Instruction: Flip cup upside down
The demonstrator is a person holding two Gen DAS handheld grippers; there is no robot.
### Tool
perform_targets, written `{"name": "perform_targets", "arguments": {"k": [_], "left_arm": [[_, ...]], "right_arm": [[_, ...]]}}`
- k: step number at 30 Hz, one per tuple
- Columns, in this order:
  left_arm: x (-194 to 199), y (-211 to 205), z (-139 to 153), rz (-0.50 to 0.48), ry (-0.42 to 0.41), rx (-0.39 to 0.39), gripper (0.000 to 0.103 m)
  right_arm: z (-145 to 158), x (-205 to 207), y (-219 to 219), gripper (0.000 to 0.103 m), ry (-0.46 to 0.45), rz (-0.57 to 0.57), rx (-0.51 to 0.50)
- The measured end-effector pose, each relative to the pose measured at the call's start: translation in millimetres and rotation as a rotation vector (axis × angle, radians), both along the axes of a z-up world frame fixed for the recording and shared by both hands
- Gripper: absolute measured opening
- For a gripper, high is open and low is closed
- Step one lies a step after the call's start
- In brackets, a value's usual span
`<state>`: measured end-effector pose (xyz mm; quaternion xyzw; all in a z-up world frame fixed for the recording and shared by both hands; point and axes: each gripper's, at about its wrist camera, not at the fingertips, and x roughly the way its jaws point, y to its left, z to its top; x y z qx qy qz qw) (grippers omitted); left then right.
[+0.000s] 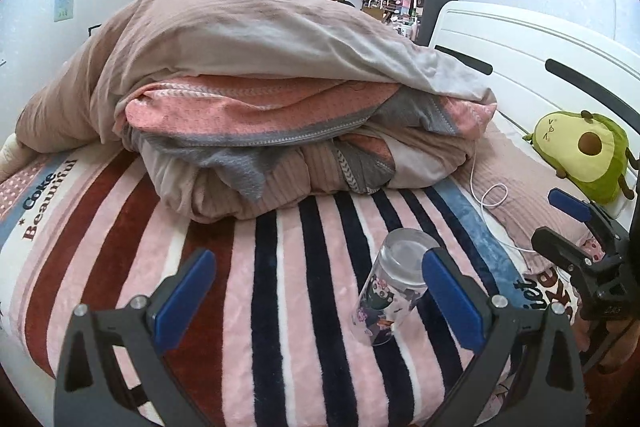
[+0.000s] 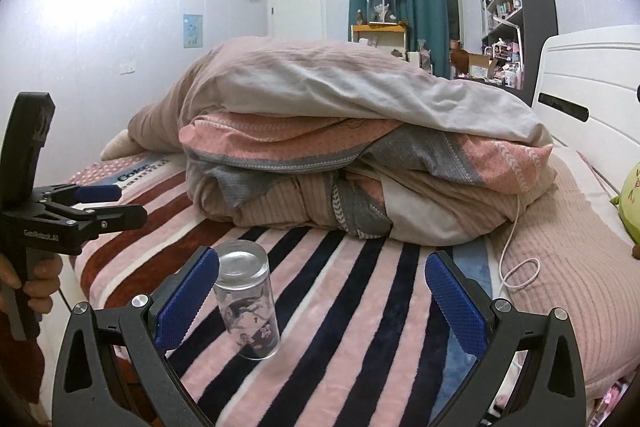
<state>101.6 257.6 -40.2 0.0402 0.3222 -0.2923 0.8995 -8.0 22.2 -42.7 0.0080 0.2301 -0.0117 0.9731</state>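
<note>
Clear glass, printed with cartoon figures, the cylindrical cup (image 2: 247, 303) is standing base-up on the striped pink, navy and red fleece blanket (image 2: 360, 307). The right tool (image 2: 322, 301) is gaping wide, its left blue pad (image 2: 186, 301) just beside the cup. The left tool (image 1: 316, 301) is spreading wide too, the cup near its right pad.

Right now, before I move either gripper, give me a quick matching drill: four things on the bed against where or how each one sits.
Things:
1. cup
2. duvet pile
3. white cable
4. avocado plush

States:
A. looped on the pink pillow
B. standing on the striped blanket
C. against the white headboard
D. heaped behind the cup

Pairs: 1-B, 2-D, 3-A, 4-C
</note>
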Motion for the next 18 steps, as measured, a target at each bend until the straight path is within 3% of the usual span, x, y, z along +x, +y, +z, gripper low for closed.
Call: {"name": "perform_targets", "arguments": {"k": [18], "left_arm": [[-2.1,1.4,5.2,0.017,-0.008,-0.007,0.103]], "right_arm": [[6.2,-3.7,-1.4,0.103,0.010,0.007,0.020]]}}
